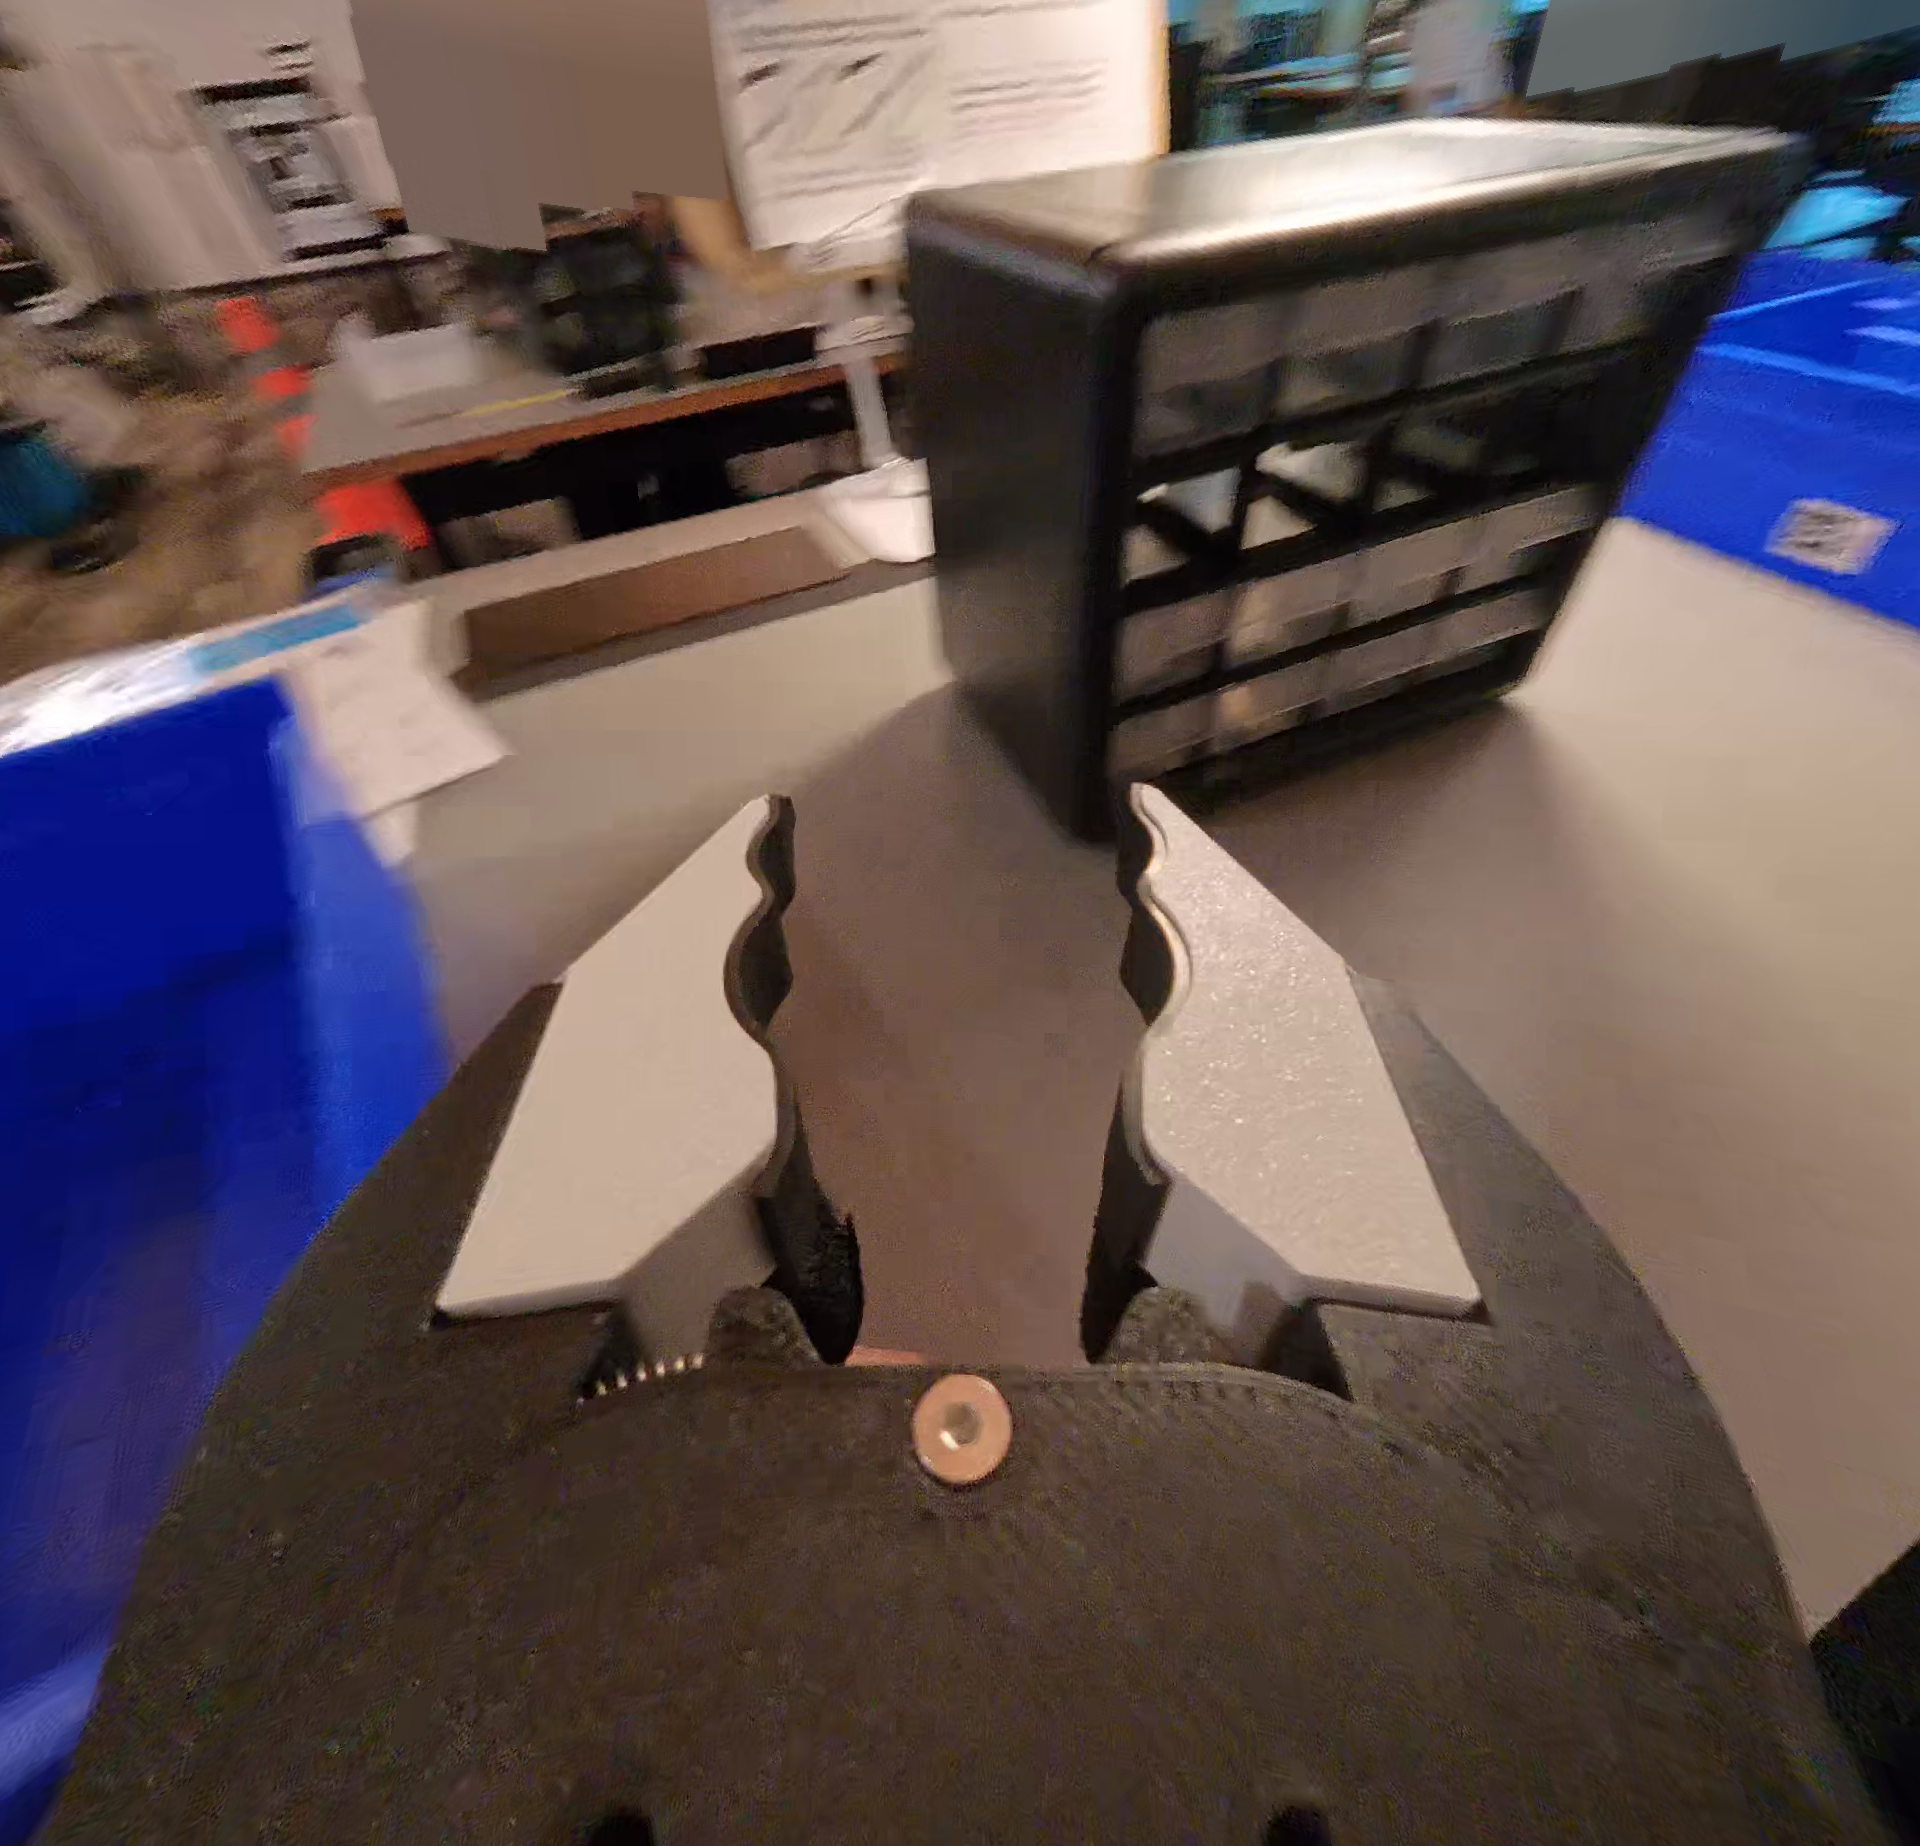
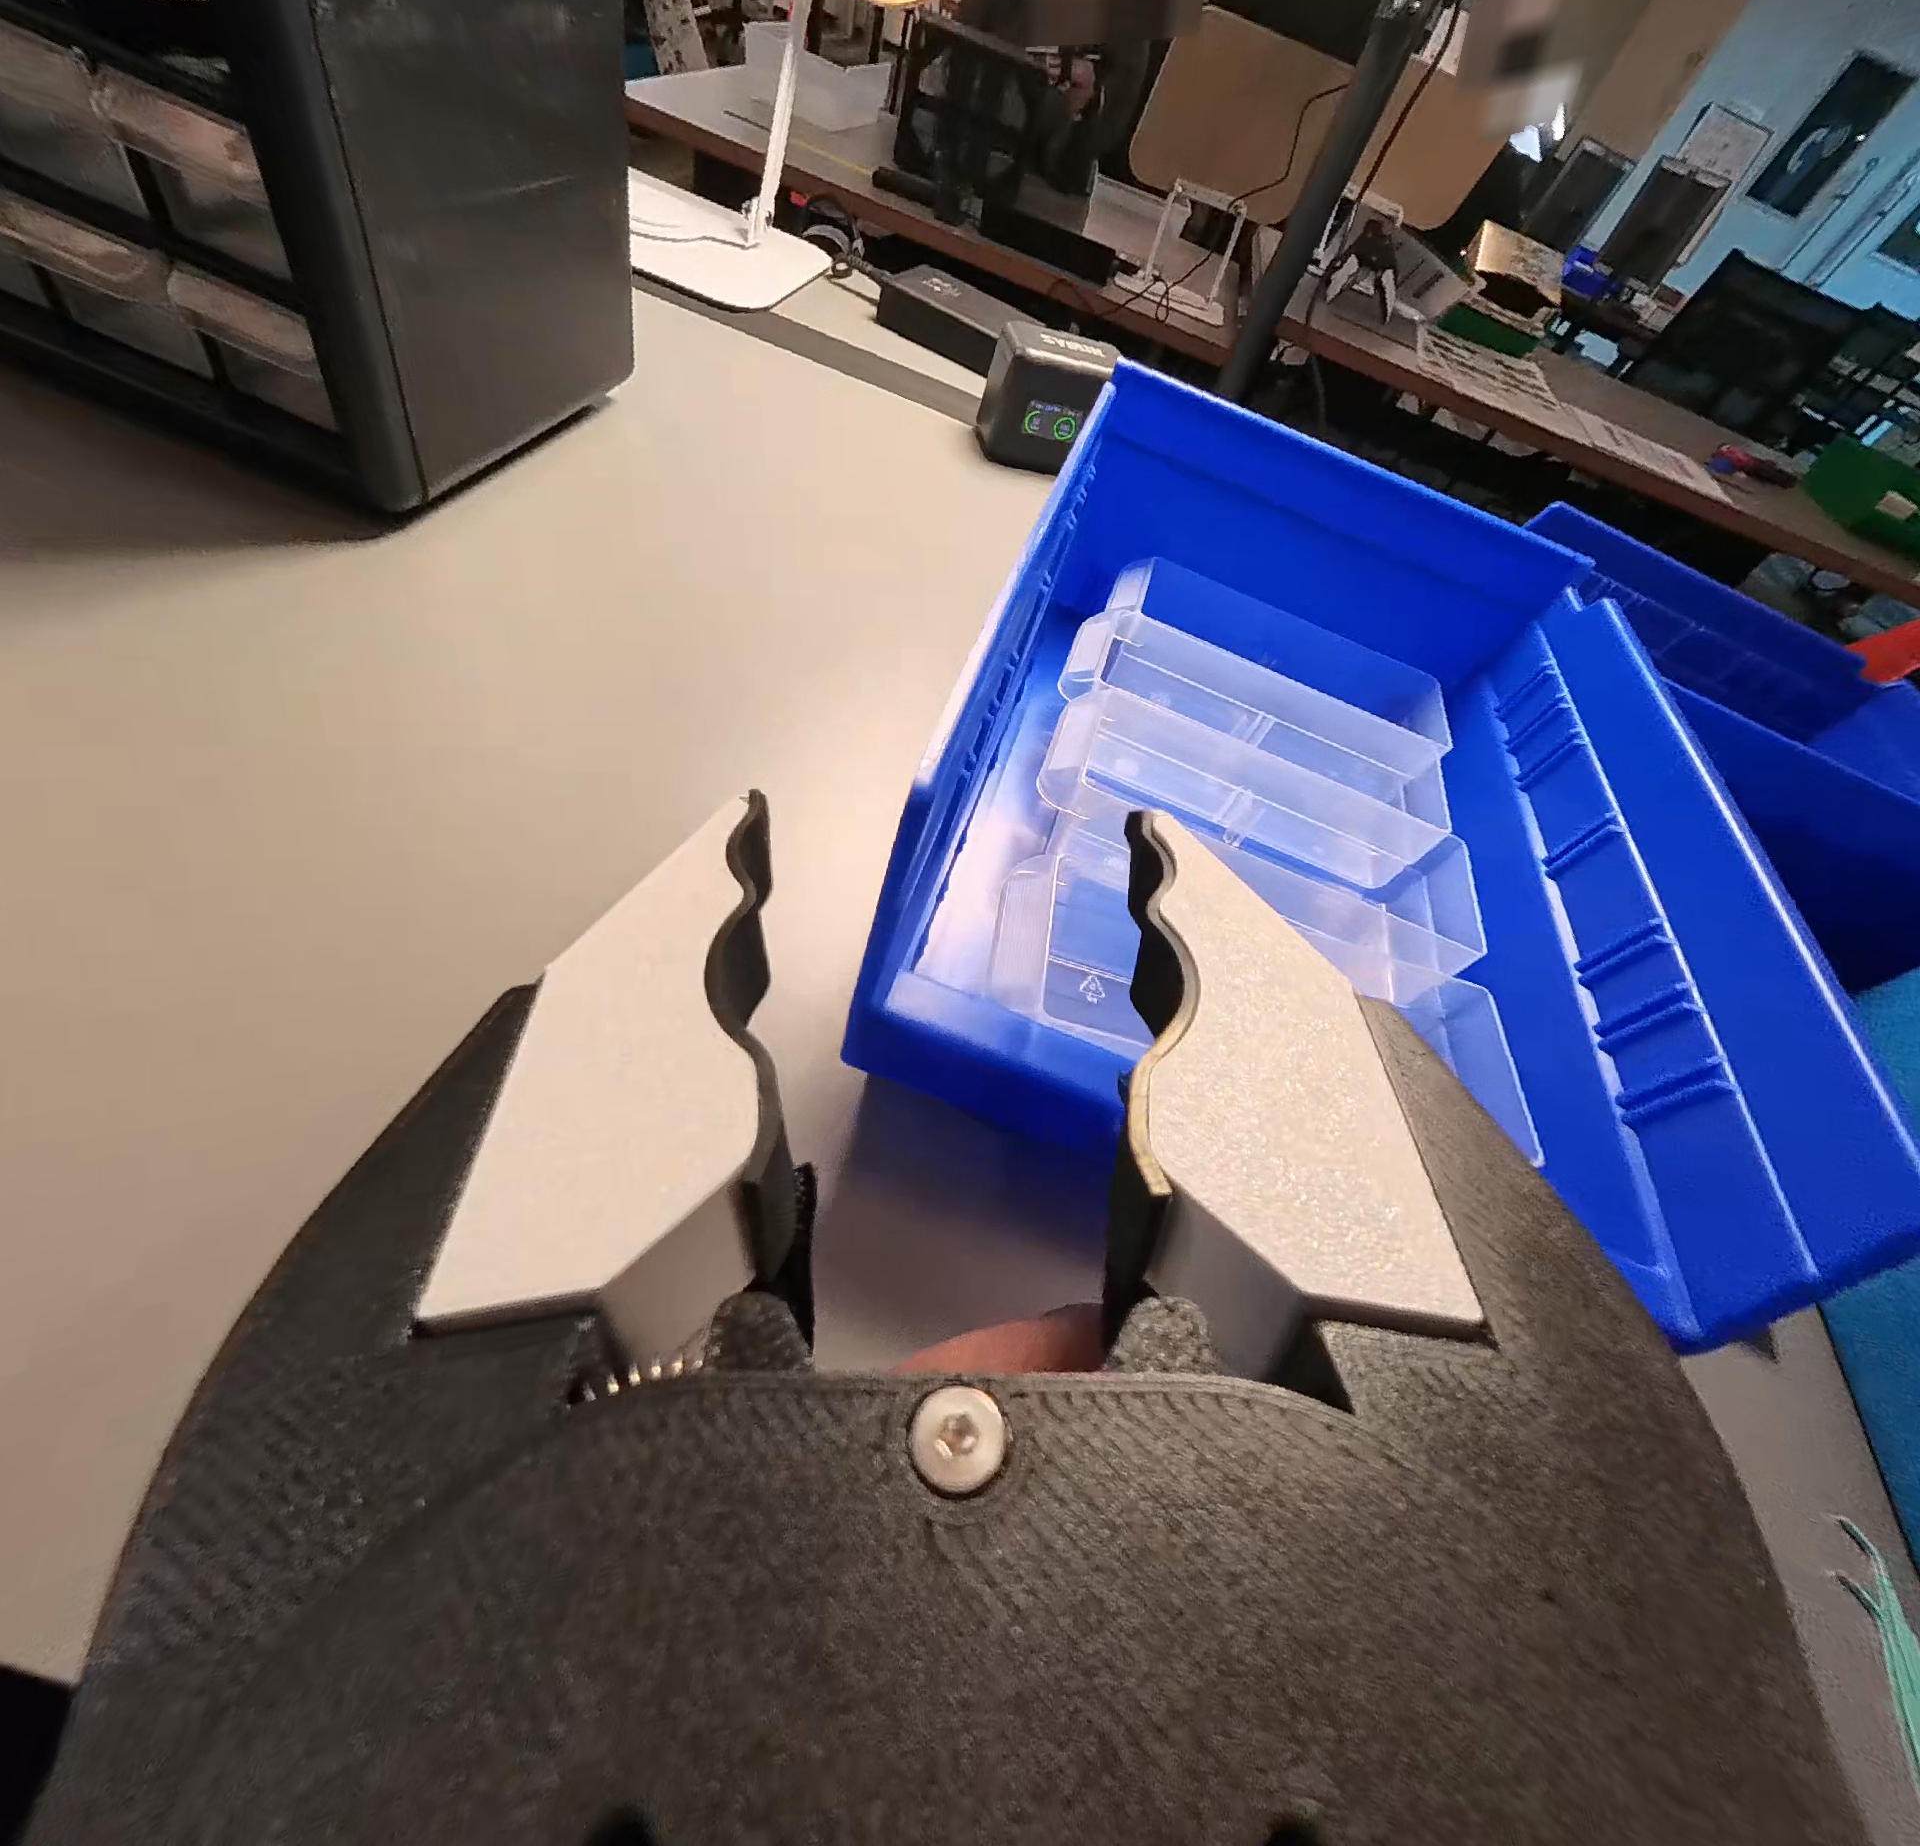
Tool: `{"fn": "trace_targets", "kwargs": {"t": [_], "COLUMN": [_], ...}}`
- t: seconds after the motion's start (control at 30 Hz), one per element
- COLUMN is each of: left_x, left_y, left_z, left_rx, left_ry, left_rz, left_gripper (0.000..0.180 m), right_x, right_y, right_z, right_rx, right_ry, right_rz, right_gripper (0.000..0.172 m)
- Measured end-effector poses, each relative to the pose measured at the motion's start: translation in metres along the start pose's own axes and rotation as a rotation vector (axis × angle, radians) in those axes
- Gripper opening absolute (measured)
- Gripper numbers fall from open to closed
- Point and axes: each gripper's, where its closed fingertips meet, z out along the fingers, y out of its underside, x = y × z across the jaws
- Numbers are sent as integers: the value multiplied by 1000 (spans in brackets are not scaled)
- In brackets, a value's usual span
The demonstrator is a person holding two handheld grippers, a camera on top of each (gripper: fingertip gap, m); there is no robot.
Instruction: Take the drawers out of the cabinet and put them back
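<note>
A black drawer cabinet (image 1: 1340, 466) stands on the grey table (image 1: 1714, 861), blurred by motion; most slots hold clear drawers, and one middle row shows several open slots (image 1: 1299, 497). My left gripper (image 1: 958, 820) is open and empty, in front of the cabinet's near left corner. In the right wrist view the cabinet (image 2: 343, 207) is at the upper left. My right gripper (image 2: 948, 820) is open and empty above the near left corner of a blue bin (image 2: 1299, 508). Several clear plastic drawers (image 2: 1257, 757) lie stacked in that bin.
A blue bin (image 1: 187, 965) and a sheet of paper (image 1: 384, 705) lie to the left of my left gripper. Another blue bin (image 2: 1766, 674) sits right of the first. A small black device (image 2: 1039, 394) lies behind it. Workbenches fill the background.
</note>
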Motion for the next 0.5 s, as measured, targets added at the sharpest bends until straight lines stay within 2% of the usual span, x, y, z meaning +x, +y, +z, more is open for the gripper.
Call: {"fn": "trace_targets", "kwargs": {"t": [0.1, 0.2, 0.33, 0.5], "left_x": [-37, -68, -95, -128], "left_y": [26, 57, 94, 117], "left_z": [-45, -67, -57, -34], "left_rx": [-50, -158, -239, -269], "left_ry": [-200, -345, -424, -511], "left_rz": [-31, -46, -80, -106], "left_gripper": [65, 72, 75, 66], "right_x": [-2, -2, 3, 9], "right_y": [-1, -3, 2, 9], "right_z": [6, 13, 27, 41], "right_rx": [-28, -44, -82, -111], "right_ry": [-7, 0, 43, 83], "right_rz": [-11, -11, 29, 80], "right_gripper": [74, 75, 71, 49]}}
